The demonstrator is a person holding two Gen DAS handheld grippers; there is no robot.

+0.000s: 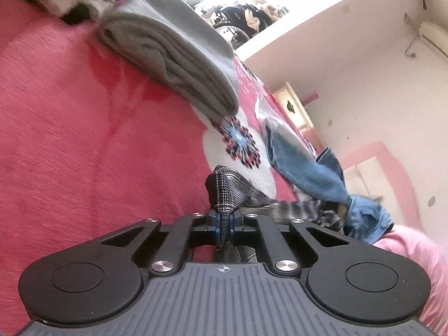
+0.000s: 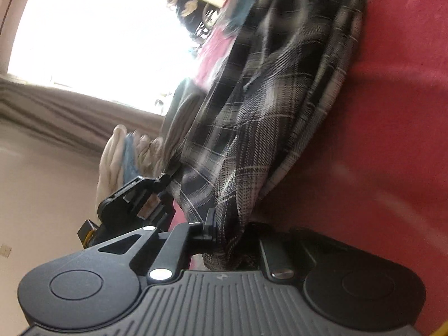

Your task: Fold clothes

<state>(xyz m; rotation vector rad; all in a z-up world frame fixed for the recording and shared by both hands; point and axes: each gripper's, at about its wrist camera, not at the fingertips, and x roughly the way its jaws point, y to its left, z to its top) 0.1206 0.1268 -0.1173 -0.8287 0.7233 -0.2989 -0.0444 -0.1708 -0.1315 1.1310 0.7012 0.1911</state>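
A black-and-white plaid garment [image 1: 229,193] lies on the red bedspread [image 1: 84,126]. My left gripper [image 1: 225,222] is shut on a bunched corner of it, with the cloth pinched between the blue pads. In the right wrist view the same plaid garment [image 2: 268,98] stretches away in long folds, and my right gripper [image 2: 232,232] is shut on another edge of it; the right finger is buried under the cloth. The other gripper [image 2: 137,204] shows at the left of that view, holding the far end of the cloth.
A folded grey garment [image 1: 173,56] lies on the bed beyond the left gripper. Blue denim clothes [image 1: 322,179] are heaped at the right, with a pink cloth [image 1: 414,254] beside them. A pile of light clothes [image 2: 120,156] sits near a bright window [image 2: 98,33].
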